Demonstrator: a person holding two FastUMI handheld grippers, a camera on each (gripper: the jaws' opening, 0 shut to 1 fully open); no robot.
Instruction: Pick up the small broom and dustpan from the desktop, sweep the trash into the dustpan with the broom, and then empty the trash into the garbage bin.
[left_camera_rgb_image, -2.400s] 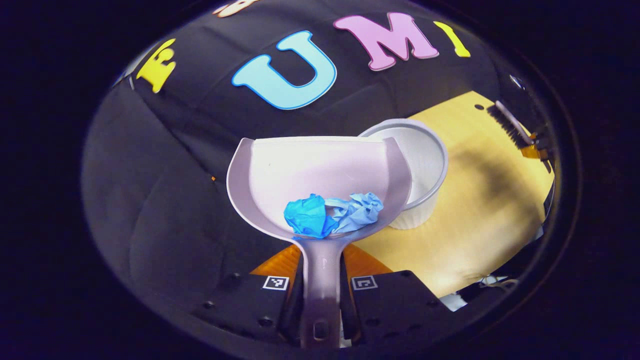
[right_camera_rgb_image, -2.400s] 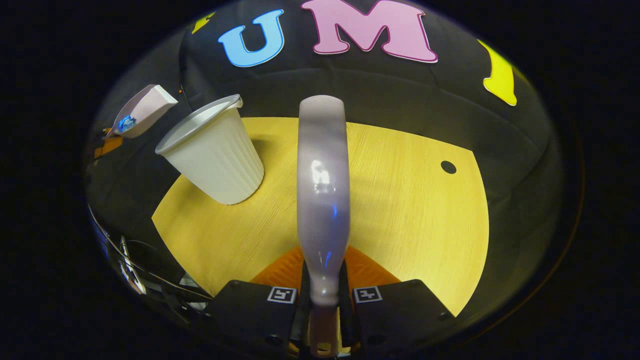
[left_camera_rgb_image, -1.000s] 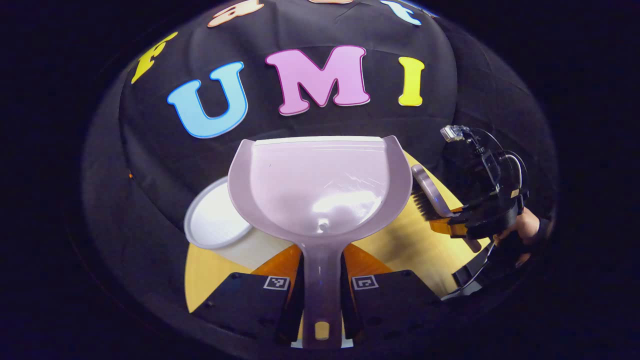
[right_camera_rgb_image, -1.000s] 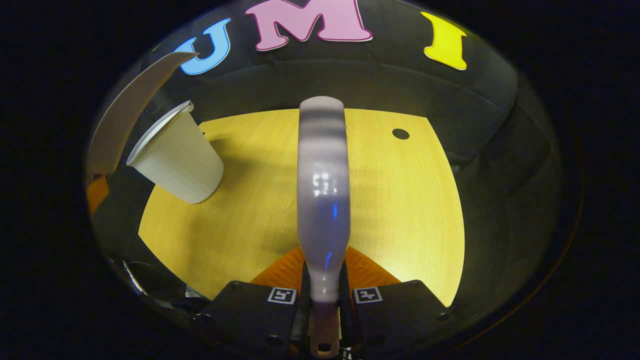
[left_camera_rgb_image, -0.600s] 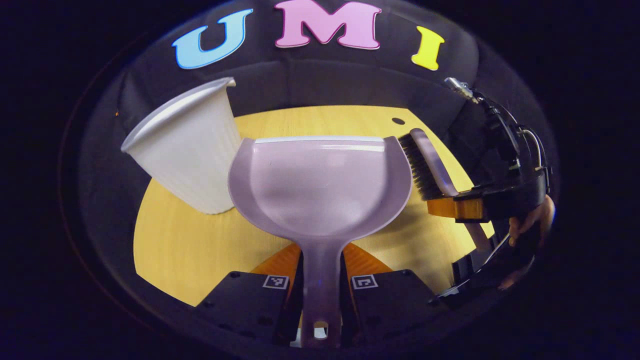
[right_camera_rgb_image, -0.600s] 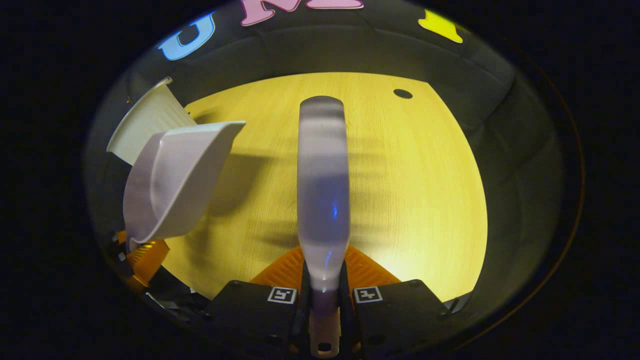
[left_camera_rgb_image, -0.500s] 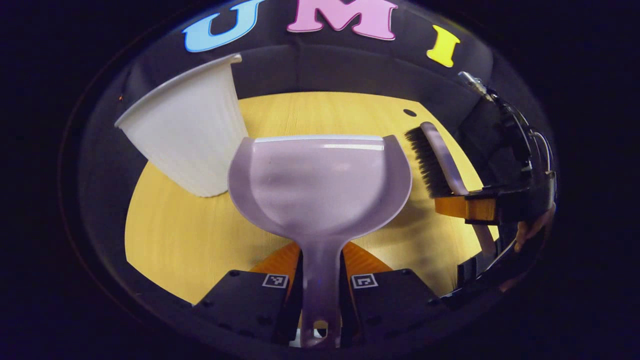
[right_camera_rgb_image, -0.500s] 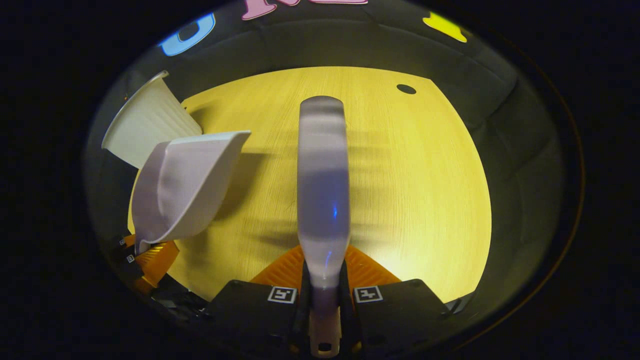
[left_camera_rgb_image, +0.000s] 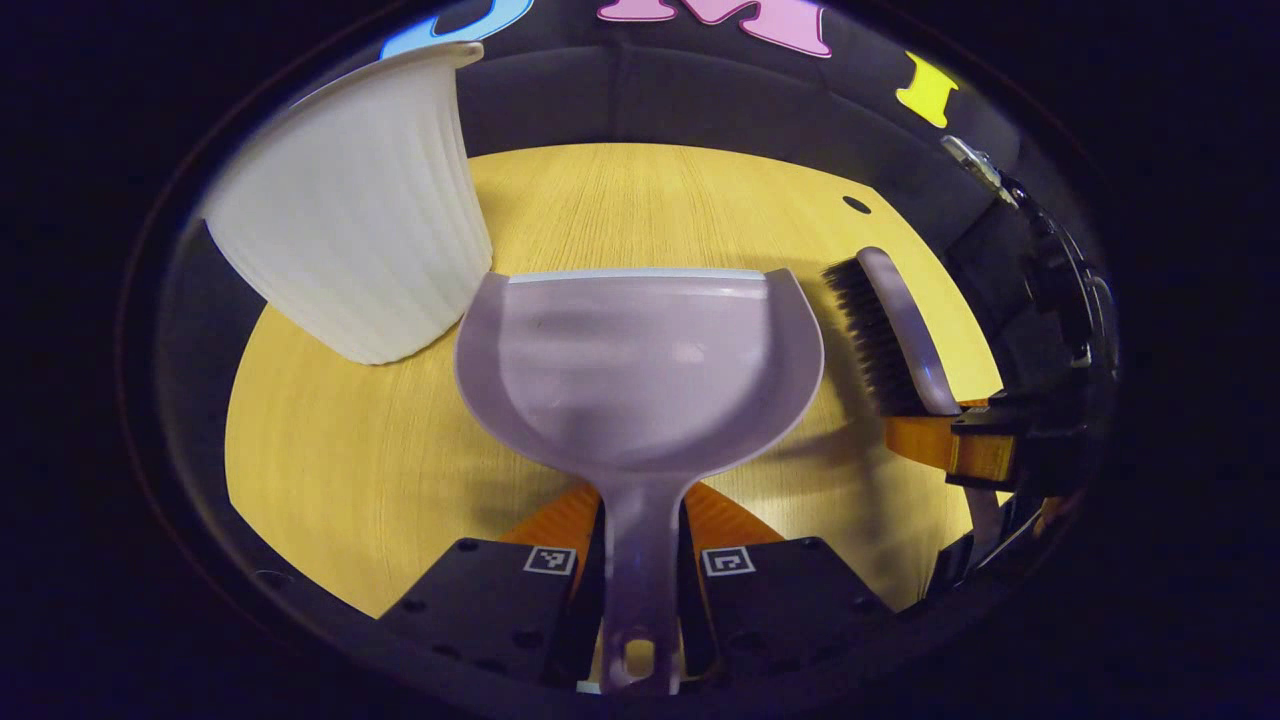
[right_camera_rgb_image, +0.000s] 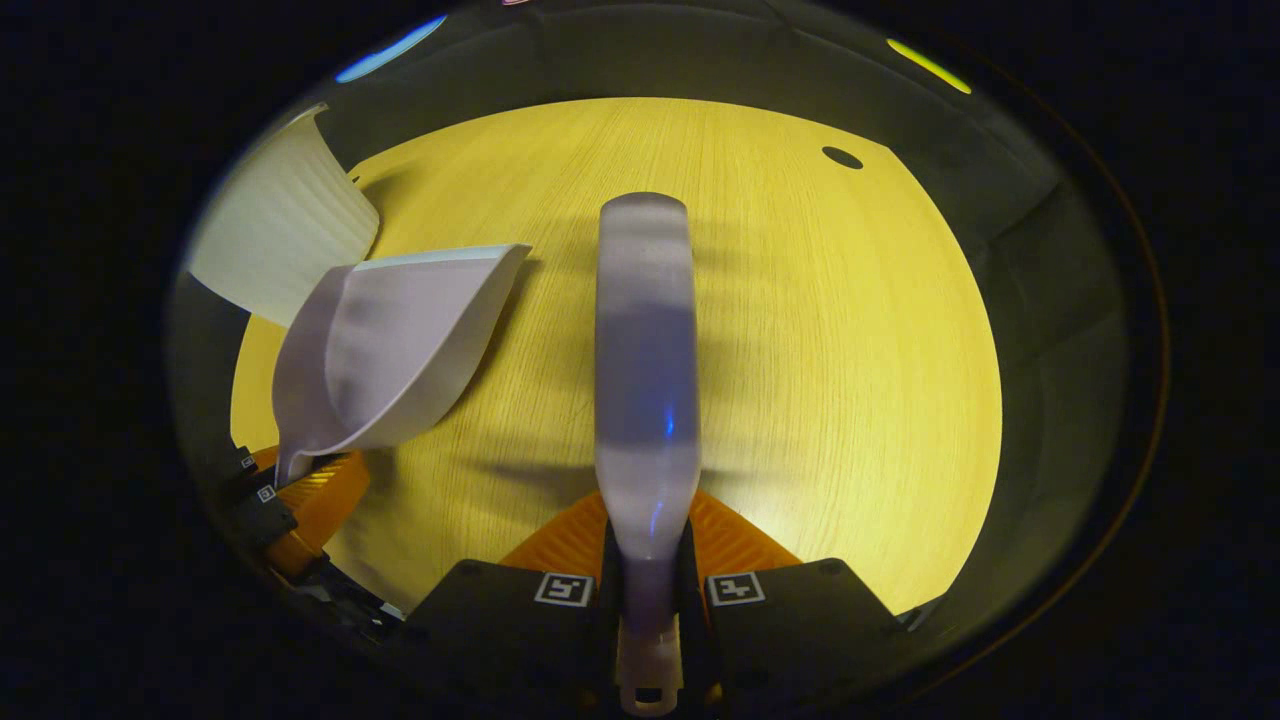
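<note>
My left gripper (left_camera_rgb_image: 642, 545) is shut on the handle of a pale lilac dustpan (left_camera_rgb_image: 640, 370), whose pan holds nothing and hangs low over the yellow wooden desktop (left_camera_rgb_image: 350, 470). The white ribbed garbage bin (left_camera_rgb_image: 350, 230) stands just left of the pan. My right gripper (right_camera_rgb_image: 648, 565) is shut on the handle of the small broom (right_camera_rgb_image: 646, 370), which points forward over the desktop (right_camera_rgb_image: 850, 350). In the left gripper view the broom (left_camera_rgb_image: 895, 330) with its dark bristles hangs right of the dustpan. In the right gripper view the dustpan (right_camera_rgb_image: 390, 350) and the bin (right_camera_rgb_image: 280, 240) are at the left.
A small dark hole (right_camera_rgb_image: 842, 157) marks the desktop's far right. Black cloth surrounds the desktop on all sides. The right gripper's body and cables (left_camera_rgb_image: 1050, 330) show at the right edge of the left gripper view.
The blue trash that lay in the dustpan is gone from it. The dustpan came away from over the bin and has lowered toward the desktop. The broom has lowered too.
</note>
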